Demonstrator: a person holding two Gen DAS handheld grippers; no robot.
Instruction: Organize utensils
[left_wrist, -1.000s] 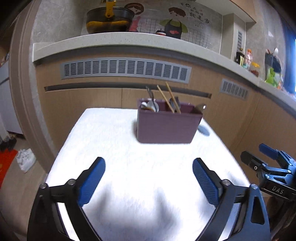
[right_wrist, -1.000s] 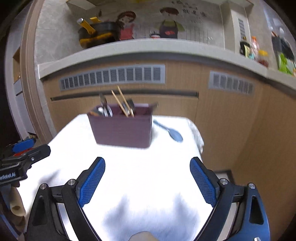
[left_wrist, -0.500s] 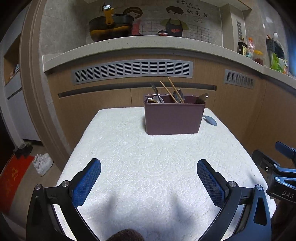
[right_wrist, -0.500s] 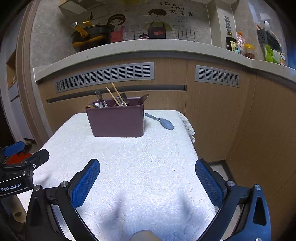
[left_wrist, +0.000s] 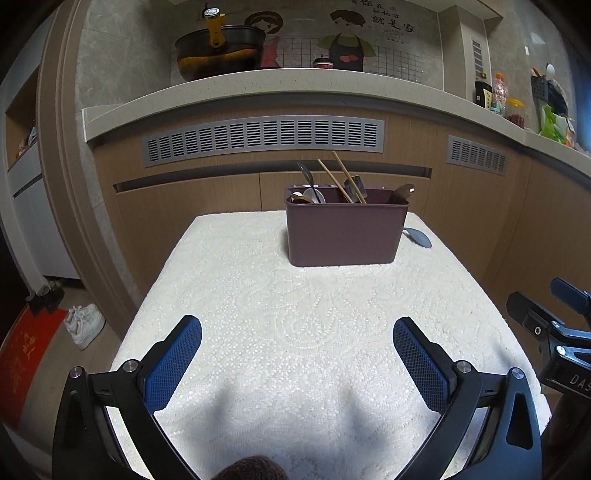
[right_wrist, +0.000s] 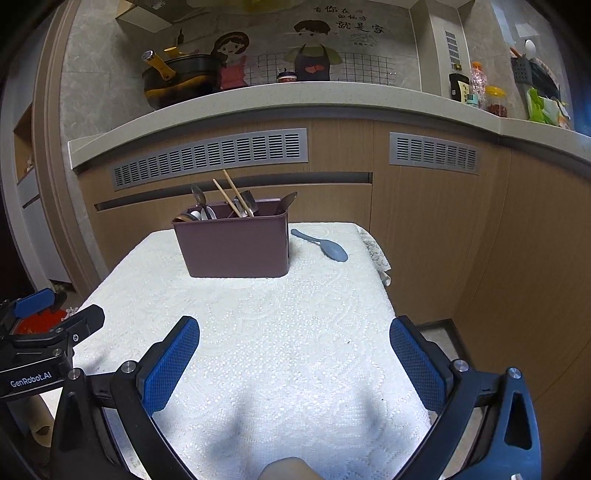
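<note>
A dark purple utensil holder (left_wrist: 345, 232) (right_wrist: 236, 243) stands at the far end of a table under a white lace cloth (left_wrist: 295, 332). It holds a pair of wooden chopsticks (left_wrist: 338, 175) (right_wrist: 232, 195) and several metal spoons and forks. A light blue spoon (right_wrist: 322, 244) lies flat on the cloth to the holder's right; only its bowl (left_wrist: 419, 237) shows in the left wrist view. My left gripper (left_wrist: 297, 354) and my right gripper (right_wrist: 293, 354) are both open and empty, over the near part of the table.
The table's far edge sits close to brown kitchen cabinets with grey vents (left_wrist: 264, 138). A counter above carries a black pot with a yellow handle (left_wrist: 218, 48) and bottles (right_wrist: 476, 85). White shoes (left_wrist: 83, 323) lie on the floor to the left.
Both grippers have drawn back and steadied, so the holder looks a little farther off. Both jaws stay open and empty. The spoon and holder have not moved.
</note>
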